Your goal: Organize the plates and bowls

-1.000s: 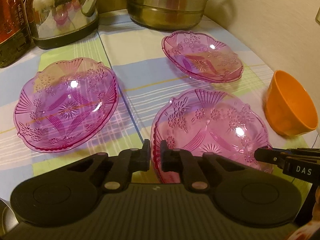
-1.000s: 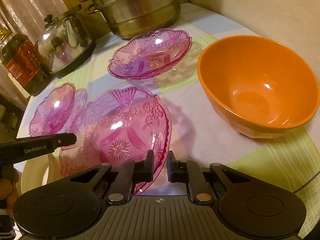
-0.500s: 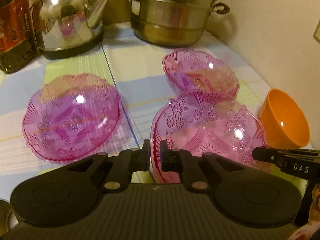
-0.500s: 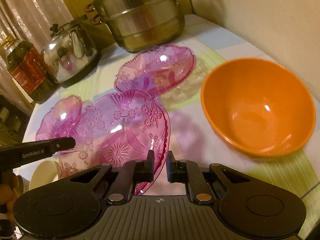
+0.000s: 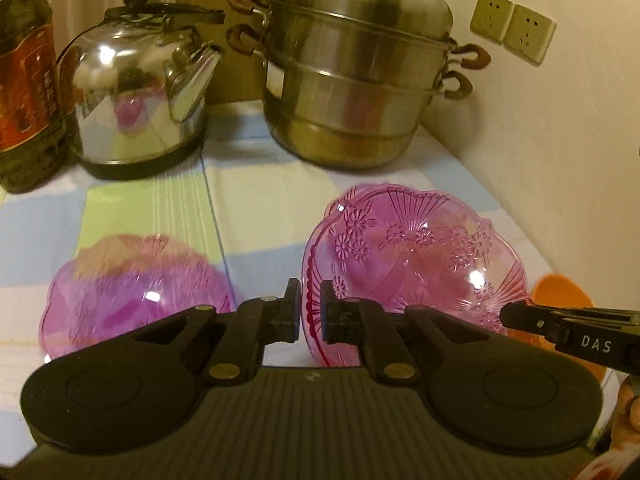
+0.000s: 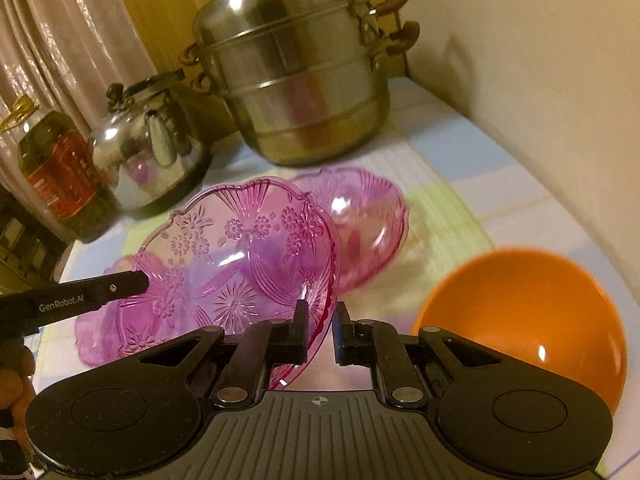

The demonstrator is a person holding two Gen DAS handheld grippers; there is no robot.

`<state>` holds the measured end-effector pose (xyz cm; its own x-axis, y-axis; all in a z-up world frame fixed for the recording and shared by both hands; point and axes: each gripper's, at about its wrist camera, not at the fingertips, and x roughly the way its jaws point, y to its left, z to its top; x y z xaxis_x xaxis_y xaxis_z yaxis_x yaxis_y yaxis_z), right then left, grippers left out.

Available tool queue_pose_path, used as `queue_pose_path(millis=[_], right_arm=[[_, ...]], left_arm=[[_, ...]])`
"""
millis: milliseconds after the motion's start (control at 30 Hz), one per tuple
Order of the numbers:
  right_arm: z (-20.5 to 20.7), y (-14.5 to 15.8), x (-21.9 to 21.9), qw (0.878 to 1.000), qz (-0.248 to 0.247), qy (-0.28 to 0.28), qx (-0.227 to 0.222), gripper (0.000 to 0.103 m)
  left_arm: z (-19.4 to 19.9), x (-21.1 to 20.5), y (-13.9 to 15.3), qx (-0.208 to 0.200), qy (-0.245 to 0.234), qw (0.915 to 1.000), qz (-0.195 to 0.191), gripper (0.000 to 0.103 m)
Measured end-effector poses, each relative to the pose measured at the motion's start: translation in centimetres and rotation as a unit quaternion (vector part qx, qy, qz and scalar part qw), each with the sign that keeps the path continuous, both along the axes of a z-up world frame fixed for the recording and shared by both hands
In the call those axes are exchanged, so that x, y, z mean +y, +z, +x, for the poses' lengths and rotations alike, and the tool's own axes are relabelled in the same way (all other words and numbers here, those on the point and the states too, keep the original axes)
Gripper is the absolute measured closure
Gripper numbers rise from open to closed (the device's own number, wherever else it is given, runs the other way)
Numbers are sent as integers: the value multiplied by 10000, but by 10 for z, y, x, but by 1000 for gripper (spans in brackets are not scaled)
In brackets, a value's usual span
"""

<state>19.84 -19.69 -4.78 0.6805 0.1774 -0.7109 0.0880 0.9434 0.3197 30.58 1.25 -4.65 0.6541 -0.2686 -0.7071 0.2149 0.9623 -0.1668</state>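
Observation:
Both grippers hold one pink glass plate (image 5: 416,256) by opposite rims, lifted off the cloth and tilted. My left gripper (image 5: 310,312) is shut on its left rim; my right gripper (image 6: 320,332) is shut on its right rim, and the plate shows in the right wrist view (image 6: 240,264). A second pink plate (image 6: 368,220) lies just beyond and below it, near the pot. A third pink plate (image 5: 132,292) lies on the cloth at the left. An orange bowl (image 6: 528,320) stands at the right.
A steel steamer pot (image 5: 356,68), a kettle (image 5: 136,96) and an oil bottle (image 5: 24,88) stand along the back of the checked tablecloth (image 5: 260,200). A wall (image 5: 560,140) runs along the right side.
The held plate has risen off the cloth and moved back toward the far plate. Both grippers rose and tilted up with it, so the pot and kettle show more fully.

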Motion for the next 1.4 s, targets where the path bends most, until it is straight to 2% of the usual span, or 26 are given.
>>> queue_pose_path(millis=[367, 700, 1000, 1400], right_arm=[[53, 4, -22, 9983, -562, -21, -122, 92], [98, -15, -37, 9966, -811, 70, 158, 91], [120, -28, -38, 9932, -1096, 206, 323, 90], [132, -39, -32, 9898, -1332, 310, 397, 89]], left_arm=[[45, -31, -23, 52, 161, 9998, -75, 95], [78, -46, -37, 261, 398, 9985, -254, 95], [85, -51, -54, 457, 519, 9974, -212, 95], [85, -54, -58, 445, 529, 9976, -85, 95]])
